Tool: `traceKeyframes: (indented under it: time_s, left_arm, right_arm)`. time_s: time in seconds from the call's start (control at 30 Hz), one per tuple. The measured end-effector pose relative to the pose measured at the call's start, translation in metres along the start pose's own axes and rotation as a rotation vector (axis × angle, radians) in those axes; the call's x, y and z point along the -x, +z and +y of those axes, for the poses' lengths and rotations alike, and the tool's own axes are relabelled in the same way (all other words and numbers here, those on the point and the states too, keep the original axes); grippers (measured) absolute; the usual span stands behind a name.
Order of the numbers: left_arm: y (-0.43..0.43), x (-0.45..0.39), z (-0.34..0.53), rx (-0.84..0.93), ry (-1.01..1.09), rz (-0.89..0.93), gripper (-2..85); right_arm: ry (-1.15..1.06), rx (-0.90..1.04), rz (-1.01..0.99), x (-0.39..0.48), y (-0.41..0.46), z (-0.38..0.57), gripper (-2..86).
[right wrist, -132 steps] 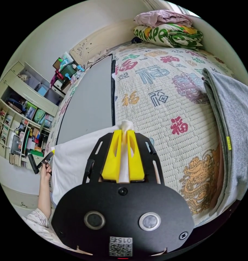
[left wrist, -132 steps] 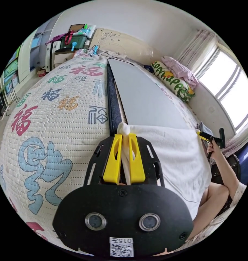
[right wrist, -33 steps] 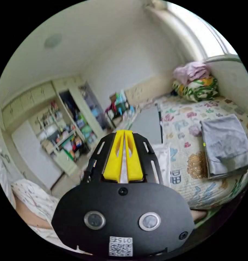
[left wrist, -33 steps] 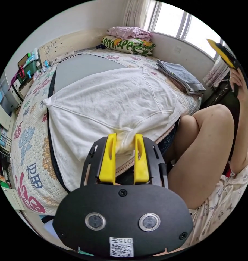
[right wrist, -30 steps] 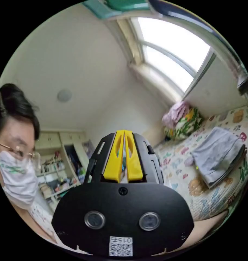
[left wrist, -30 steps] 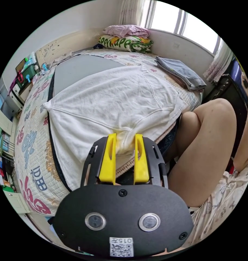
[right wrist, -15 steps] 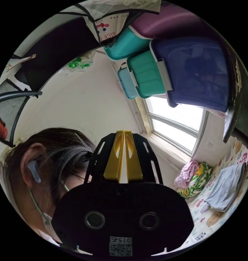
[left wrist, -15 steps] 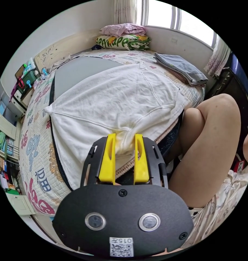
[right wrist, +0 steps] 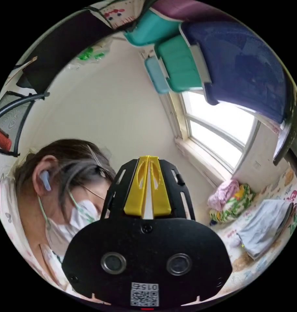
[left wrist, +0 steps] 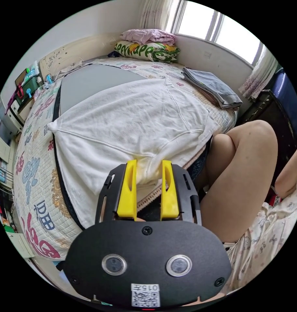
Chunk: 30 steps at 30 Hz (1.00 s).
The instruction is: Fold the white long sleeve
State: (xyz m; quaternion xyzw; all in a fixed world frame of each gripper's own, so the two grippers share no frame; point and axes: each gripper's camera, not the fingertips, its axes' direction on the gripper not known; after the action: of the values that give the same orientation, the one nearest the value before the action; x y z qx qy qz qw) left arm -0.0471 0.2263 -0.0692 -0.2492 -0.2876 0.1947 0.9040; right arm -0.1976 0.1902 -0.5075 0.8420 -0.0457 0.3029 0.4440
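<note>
White long sleeve (left wrist: 135, 117): spread flat on the bed (left wrist: 37, 169), over a grey board (left wrist: 89, 79), long axis 9 to 3 o'clock. Left tool (left wrist: 148, 177): spread, white hem between its jaws. Folded grey garment (left wrist: 211, 86) at 2 o'clock; knee (left wrist: 252, 146) at 3. Right tool (right wrist: 148, 185): pressed together, empty, raised toward window (right wrist: 220, 133) and storage boxes (right wrist: 187, 61).

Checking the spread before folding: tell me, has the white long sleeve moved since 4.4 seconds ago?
Yes. The white long sleeve now lies spread across the gray mat, no longer held up at its near end.
</note>
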Motion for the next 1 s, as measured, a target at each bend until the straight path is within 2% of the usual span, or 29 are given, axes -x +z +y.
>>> traceKeyframes:
  time_s: [0.03, 0.13, 0.2, 0.23, 0.3, 0.5, 0.6, 0.7, 1.0]
  left_arm:
    - [-0.001, 0.001, -0.002, 0.003, 0.005, 0.007, 11.5]
    - [-0.017, -0.002, -0.011, -0.034, 0.076, 0.061, 11.0]
    - [-0.035, -0.009, -0.027, -0.086, 0.150, 0.088, 10.7]
    - [-0.039, -0.012, -0.033, -0.099, 0.171, 0.086, 10.7]
    - [-0.049, -0.022, -0.065, -0.145, 0.239, 0.067, 10.7]
    - [-0.028, -0.048, -0.180, -0.223, 0.339, 0.109, 11.4]
    - [0.004, -0.058, -0.249, -0.205, 0.343, 0.146, 11.5]
    - [0.044, -0.068, -0.318, -0.161, 0.327, 0.112, 11.6]
    - [0.168, -0.096, -0.463, 0.021, 0.266, 0.023, 11.9]
  right_arm:
    - [0.007, 0.053, 0.025, -0.007, 0.008, 0.005, -0.2]
    - [-0.005, 0.438, 0.116, -0.055, 0.068, 0.039, 0.7]
    - [0.044, 0.801, 0.127, -0.109, 0.121, 0.084, 2.2]
    - [0.047, 0.892, 0.127, -0.121, 0.133, 0.099, 2.7]
    - [0.075, 1.224, 0.189, -0.172, 0.173, 0.170, 5.3]
    - [0.244, 1.828, 0.072, -0.254, 0.220, 0.348, 8.0]
    - [0.285, 2.024, 0.046, -0.275, 0.231, 0.412, 8.9]
    - [0.318, 2.121, 0.008, -0.291, 0.238, 0.452, 8.7]
    - [0.296, 2.148, -0.040, -0.335, 0.240, 0.493, 7.7]
